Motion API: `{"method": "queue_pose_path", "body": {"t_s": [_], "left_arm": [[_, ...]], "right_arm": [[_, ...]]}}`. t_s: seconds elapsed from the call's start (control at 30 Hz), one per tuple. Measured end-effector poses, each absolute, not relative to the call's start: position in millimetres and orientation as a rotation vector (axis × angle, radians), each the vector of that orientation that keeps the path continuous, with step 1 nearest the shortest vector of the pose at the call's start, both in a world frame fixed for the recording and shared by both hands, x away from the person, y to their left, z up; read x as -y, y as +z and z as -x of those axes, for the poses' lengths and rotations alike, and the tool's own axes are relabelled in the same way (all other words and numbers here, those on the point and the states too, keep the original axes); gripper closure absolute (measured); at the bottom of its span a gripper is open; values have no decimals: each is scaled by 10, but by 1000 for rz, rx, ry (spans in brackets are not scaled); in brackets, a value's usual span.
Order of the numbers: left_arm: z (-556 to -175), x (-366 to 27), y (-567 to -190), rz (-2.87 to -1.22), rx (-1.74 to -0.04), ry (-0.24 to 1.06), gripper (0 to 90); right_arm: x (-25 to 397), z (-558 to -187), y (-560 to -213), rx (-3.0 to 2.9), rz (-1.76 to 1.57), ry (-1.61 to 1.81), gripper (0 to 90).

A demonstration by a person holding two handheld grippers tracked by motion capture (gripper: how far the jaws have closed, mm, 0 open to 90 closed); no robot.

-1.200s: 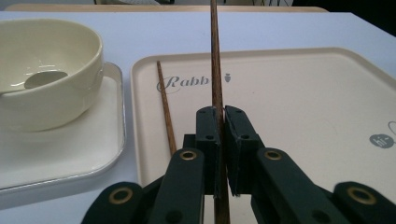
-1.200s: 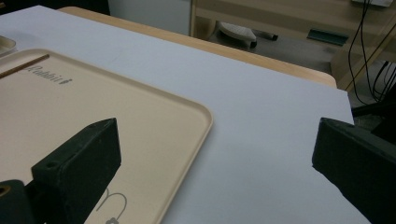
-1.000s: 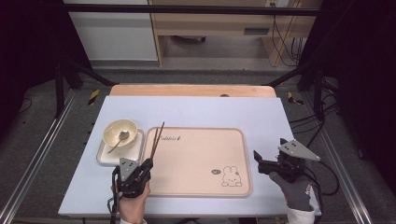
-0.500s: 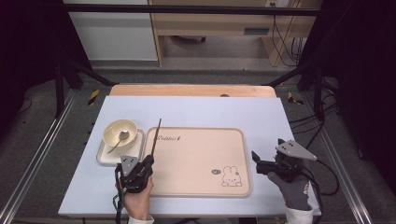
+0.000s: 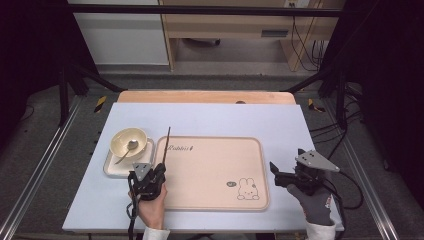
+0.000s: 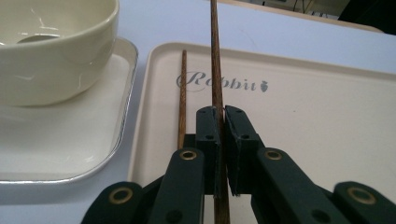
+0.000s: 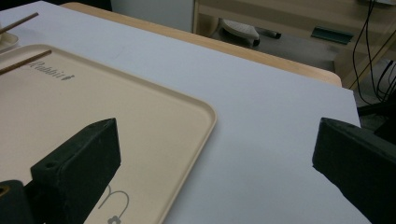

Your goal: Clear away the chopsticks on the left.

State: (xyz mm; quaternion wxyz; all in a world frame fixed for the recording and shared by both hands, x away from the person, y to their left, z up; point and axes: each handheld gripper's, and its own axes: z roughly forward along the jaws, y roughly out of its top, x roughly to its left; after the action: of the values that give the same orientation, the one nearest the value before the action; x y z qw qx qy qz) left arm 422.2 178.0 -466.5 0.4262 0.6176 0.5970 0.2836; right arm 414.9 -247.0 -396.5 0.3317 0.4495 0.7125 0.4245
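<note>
Nearest the person, the left gripper [image 5: 159, 172] sits at the tray's left front edge, jaws pinched tight on one dark wooden chopstick [image 6: 217, 70]. That held chopstick runs forward between the jaws and points away from the person, raised above the tray surface. Second chopstick [image 6: 182, 100] lies flat on the beige tray [image 5: 215, 200], just left of the held one, along the tray's left rim near the "Rabbit" print. Right gripper [image 5: 277, 175] is off the tray's right edge over the pale blue table cover [image 5: 225, 117], jaws spread wide, gripping nothing. Left of the tray: small white square plate [image 5: 111, 167] with a cream bowl [image 5: 127, 142] on it, spoon [image 5: 126, 151] resting in the bowl. Beyond, the wooden table edge [image 5: 205, 96] shows past the cover.
</note>
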Motion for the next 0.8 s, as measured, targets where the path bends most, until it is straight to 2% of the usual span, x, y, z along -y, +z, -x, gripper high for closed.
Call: {"method": "queue_pose_path", "body": {"t_s": [0.8], "left_arm": [[-4312, -1735, -4841, -1636, -1587, 699, 847]], "right_arm": [[2459, -4152, -3973, -1868, -1173, 1102, 13]]}}
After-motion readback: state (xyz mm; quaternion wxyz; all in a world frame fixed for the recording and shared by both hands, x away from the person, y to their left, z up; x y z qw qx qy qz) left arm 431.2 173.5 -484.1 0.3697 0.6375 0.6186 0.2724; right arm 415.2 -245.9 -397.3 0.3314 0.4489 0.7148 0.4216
